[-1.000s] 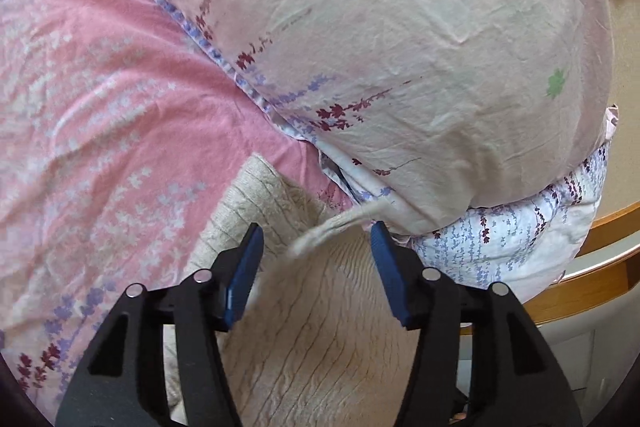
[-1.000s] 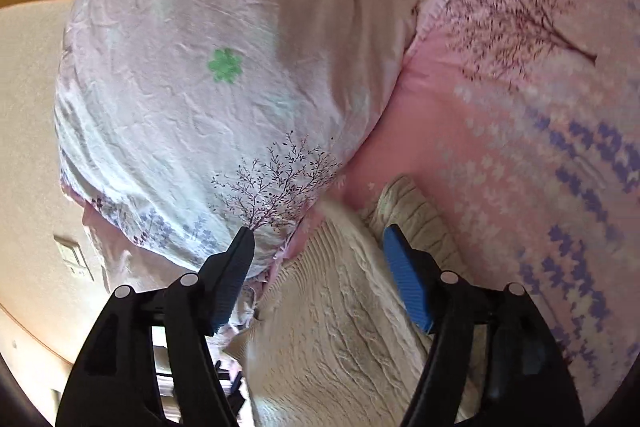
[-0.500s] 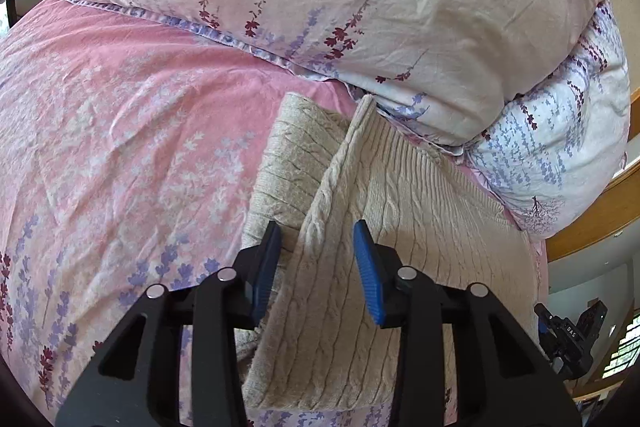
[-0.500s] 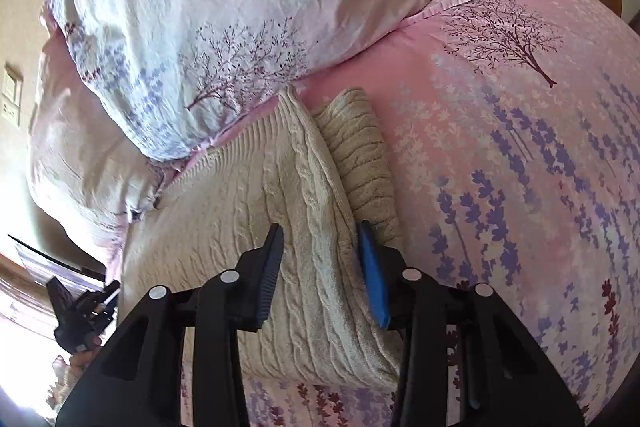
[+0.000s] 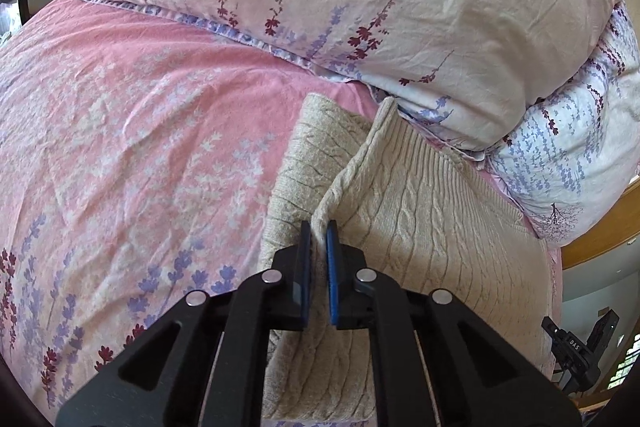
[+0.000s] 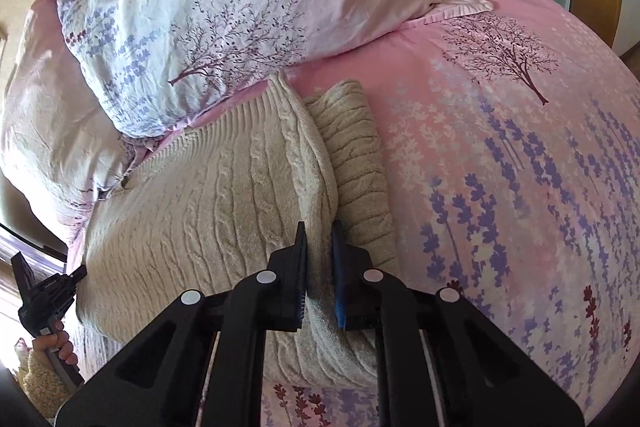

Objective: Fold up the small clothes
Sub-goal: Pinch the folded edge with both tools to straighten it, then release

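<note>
A beige cable-knit sweater (image 5: 420, 211) lies on the pink floral bedspread (image 5: 132, 131), its top end against the pillows. It also shows in the right wrist view (image 6: 216, 195). One side is folded over, with a sleeve (image 5: 316, 143) lying beside the fold. My left gripper (image 5: 319, 239) is shut on the raised folded edge of the sweater. My right gripper (image 6: 319, 239) is shut on a folded edge too, next to the sleeve (image 6: 356, 147).
Two floral pillows (image 5: 360, 7) are stacked at the head of the bed, touching the sweater; they also show in the right wrist view (image 6: 224, 7). A wooden bed frame (image 5: 596, 247) is at the right. The other gripper (image 6: 44, 295) shows at the left edge.
Both grippers have drawn back from the pillows and closed from wide open onto folded edges of the sweater.
</note>
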Available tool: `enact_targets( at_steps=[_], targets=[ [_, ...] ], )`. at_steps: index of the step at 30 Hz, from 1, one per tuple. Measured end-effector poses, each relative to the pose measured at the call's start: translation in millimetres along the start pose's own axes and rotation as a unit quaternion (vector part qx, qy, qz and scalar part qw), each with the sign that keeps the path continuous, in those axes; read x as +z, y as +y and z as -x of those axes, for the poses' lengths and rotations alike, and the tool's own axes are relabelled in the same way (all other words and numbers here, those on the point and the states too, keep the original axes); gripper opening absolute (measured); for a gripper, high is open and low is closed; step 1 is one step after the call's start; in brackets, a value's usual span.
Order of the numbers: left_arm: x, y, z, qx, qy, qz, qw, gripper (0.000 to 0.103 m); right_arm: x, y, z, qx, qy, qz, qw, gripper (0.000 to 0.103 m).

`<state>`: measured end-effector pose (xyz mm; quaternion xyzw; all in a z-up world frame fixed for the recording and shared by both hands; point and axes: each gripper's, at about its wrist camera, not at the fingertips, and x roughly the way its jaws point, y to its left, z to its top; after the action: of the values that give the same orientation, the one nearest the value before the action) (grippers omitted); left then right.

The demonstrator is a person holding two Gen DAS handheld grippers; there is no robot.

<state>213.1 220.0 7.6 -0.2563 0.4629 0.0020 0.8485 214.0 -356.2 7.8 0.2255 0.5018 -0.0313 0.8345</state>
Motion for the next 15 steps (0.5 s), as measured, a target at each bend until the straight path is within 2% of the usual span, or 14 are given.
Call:
enact_targets(
  at_steps=[4,6,9,11,13,15],
  targets=[
    [-3,-6,0,0.017,-0.009,-0.014,0.9997,0.007,-1,9,-2,-0.030,-0.003,0.013,0.999,0.011],
    [-3,-8,3,0.012,-0.011,-0.021,0.9996,0.010,1,22,-6,-0.051,-0.003,0.035,0.998,0.011],
    [-4,-15,20,0.005,-0.047,-0.040,0.9981,0.022,3,41,3,-0.054,-0.038,0.063,0.996,0.028],
    [-6,-27,37,0.000,-0.085,-0.072,0.9938,0.044,4,58,11,-0.045,-0.071,0.085,0.993,0.056],
    [-9,-44,44,-0.005,-0.103,-0.112,0.9884,0.054,6,74,9,-0.019,-0.073,0.115,0.991,0.058],
    [-12,-59,37,-0.009,-0.092,-0.143,0.9854,0.056,5,94,-5,-0.005,-0.052,0.147,0.988,0.058]
  ],
)
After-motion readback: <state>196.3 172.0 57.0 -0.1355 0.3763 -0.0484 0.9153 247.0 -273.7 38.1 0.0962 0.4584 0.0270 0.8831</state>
